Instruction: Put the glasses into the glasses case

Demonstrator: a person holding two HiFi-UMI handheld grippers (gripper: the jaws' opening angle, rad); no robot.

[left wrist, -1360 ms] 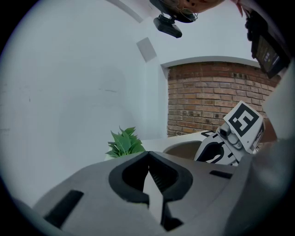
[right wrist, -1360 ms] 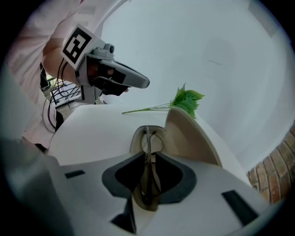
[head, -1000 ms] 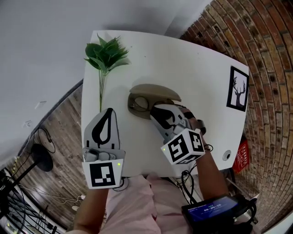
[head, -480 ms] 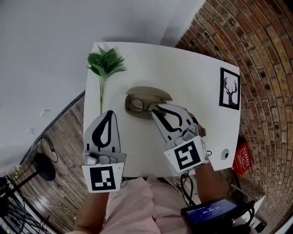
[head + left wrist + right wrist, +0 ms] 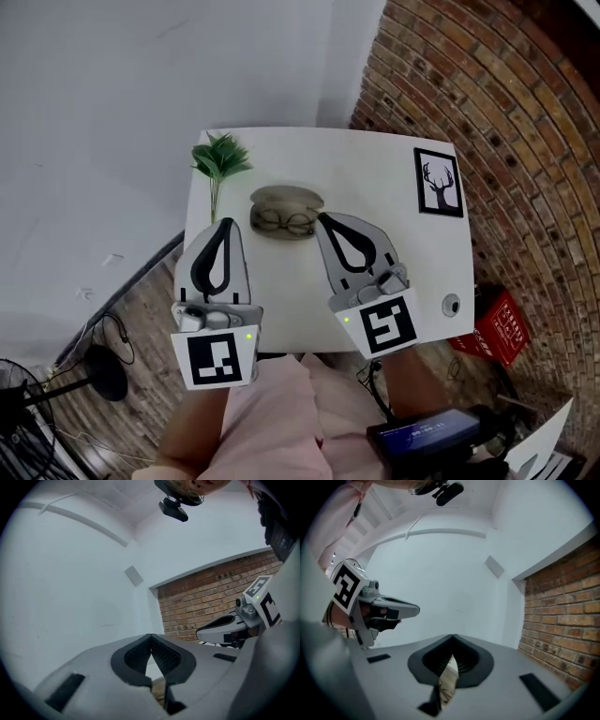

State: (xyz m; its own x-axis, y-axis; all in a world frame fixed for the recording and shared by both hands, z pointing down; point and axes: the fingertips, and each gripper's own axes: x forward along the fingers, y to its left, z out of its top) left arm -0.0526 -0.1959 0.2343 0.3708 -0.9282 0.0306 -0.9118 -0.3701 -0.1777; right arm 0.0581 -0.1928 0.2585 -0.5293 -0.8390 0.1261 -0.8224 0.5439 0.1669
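The beige glasses case [image 5: 285,199] lies open on the white table [image 5: 375,169], behind both grippers. The dark-rimmed glasses [image 5: 286,223] rest folded in its front half. My right gripper [image 5: 322,218] is shut and empty, its tip just right of the case and raised above the table. My left gripper [image 5: 225,224] is shut too, holding nothing, to the left of the case. In the left gripper view the pads [image 5: 161,654] meet at the tip. The right gripper view shows its pads [image 5: 465,660] closed, a sliver of the case [image 5: 449,679] behind them.
A green leafy sprig [image 5: 219,159] lies at the table's far left. A framed deer picture [image 5: 439,183] sits at the far right. A round cable hole [image 5: 452,305] is near the right front edge. A red box [image 5: 489,326] stands on the floor by the brick wall.
The right gripper has drawn back from the case and risen. Both grippers now stand higher above the table, and the head view has pulled back. The glasses stay in the case.
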